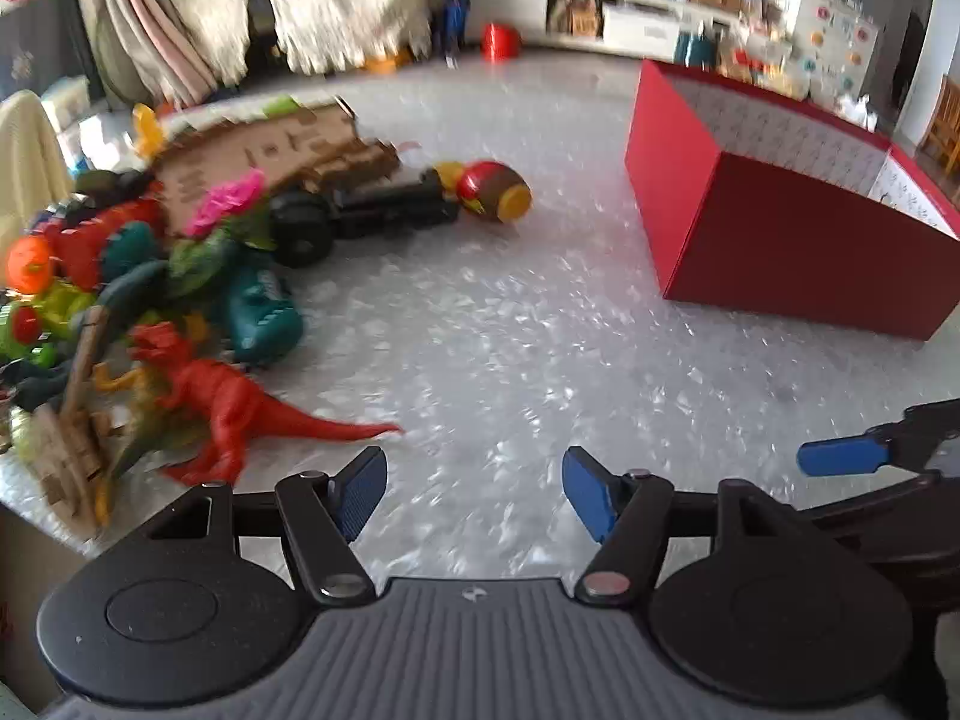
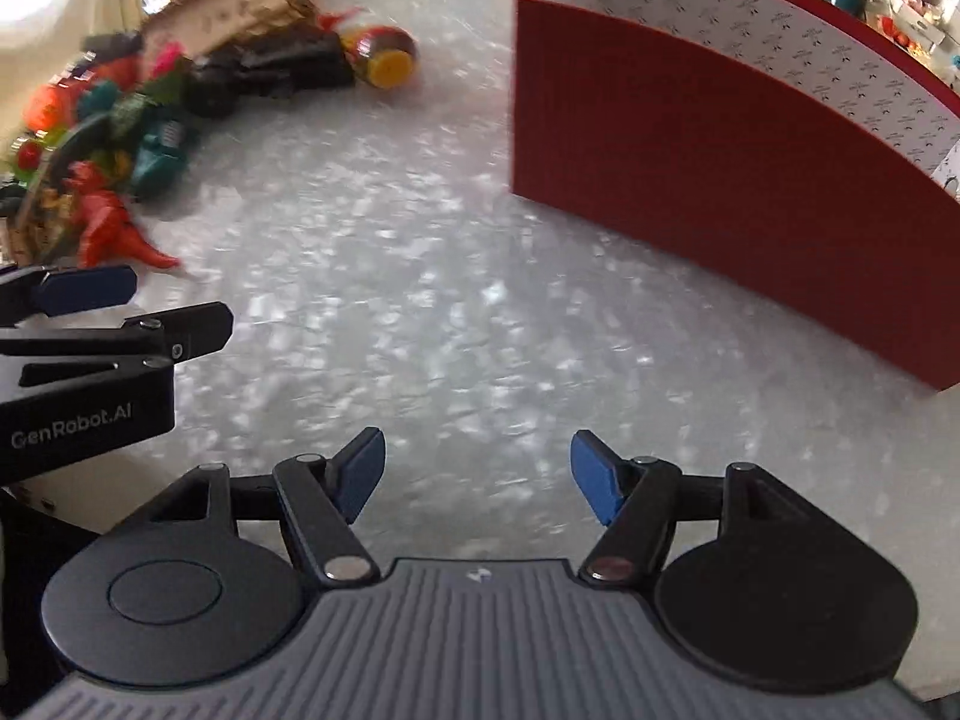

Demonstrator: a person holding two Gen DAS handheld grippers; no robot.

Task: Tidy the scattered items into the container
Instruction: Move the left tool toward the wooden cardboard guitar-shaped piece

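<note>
**Red box waits while both tongs hang empty over the counter**

Red cardboard forms the container (image 1: 774, 240), a long open box with a white patterned lining, standing at about two o'clock in the left wrist view and well apart from the toys. Inside it, nothing can be made out from either camera.

Scattered toys lie heaped toward nine and ten o'clock on the pale, speckled counter (image 1: 510, 360). Nearest the left tongs (image 1: 474, 492) is a red dinosaur (image 1: 228, 402), its tail stretched toward the middle of the counter. Behind it lie a teal toy (image 1: 261, 312), a pink flower (image 1: 225, 204) and a green and orange jumble too blurred to sort out. A black toy truck (image 1: 354, 210) sits farther back, with a brown cardboard piece (image 1: 264, 150) leaning over it. Just beside the truck's far end, at about eleven o'clock, a red and brown bottle with a yellow cap (image 1: 495, 192) lies on its side.

Left tongs stand apart, blue pads (image 1: 363, 492) spread with only bare counter between them. Right tongs (image 2: 477, 477) are likewise apart and hold nothing; one blue tip of them shows at three o'clock in the left view. In the right wrist view the left tongs reach in from nine o'clock, close to the dinosaur's tail but not touching it, and the box fills the one to three o'clock side.
</note>
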